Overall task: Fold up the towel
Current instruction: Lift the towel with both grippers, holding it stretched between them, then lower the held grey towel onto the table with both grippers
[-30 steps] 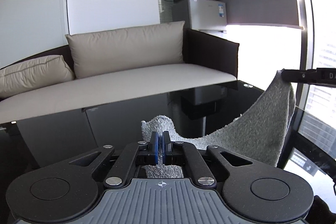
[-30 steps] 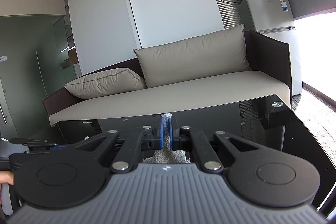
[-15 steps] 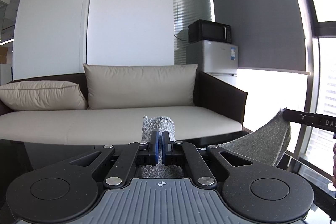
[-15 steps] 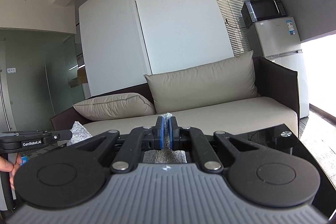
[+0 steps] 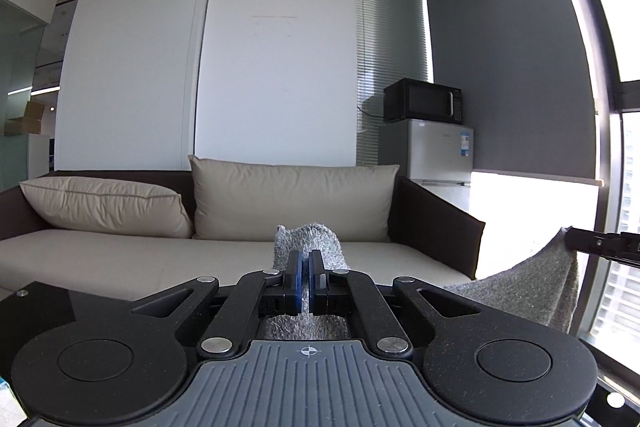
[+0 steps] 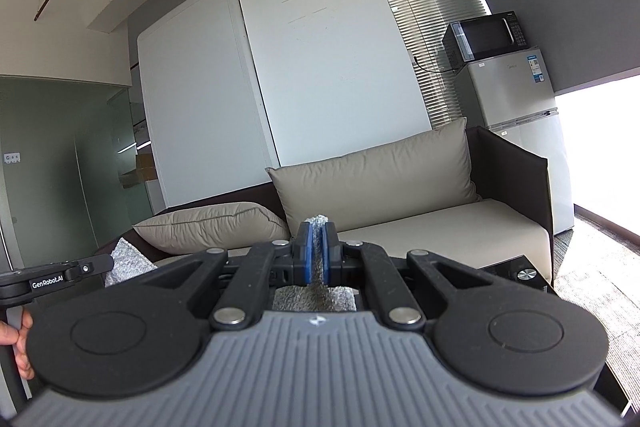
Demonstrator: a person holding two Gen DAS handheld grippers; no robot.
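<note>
A grey terry towel (image 5: 524,295) hangs in the air between my two grippers. My left gripper (image 5: 306,259) is shut on one corner of it, and a tuft of cloth (image 5: 308,239) sticks up past the blue pads. My right gripper (image 6: 316,231) is shut on the other corner (image 6: 316,219). In the left wrist view the right gripper's black finger (image 5: 600,247) shows at the far right with the towel sagging from it. The right wrist view shows the left gripper's finger (image 6: 60,275) at the far left with its towel corner (image 6: 128,259). The towel's lower part is hidden.
A beige sofa (image 5: 120,267) with two cushions stands ahead, behind a black glass table (image 5: 40,299). A small fridge (image 5: 440,159) carries a microwave (image 5: 424,101) at the right. A bright window (image 5: 624,187) fills the far right. A person's hand (image 6: 16,339) holds the left gripper.
Both grippers have risen with the towel corners still clamped. The table has dropped almost out of view and the sofa and wall now fill both views.
</note>
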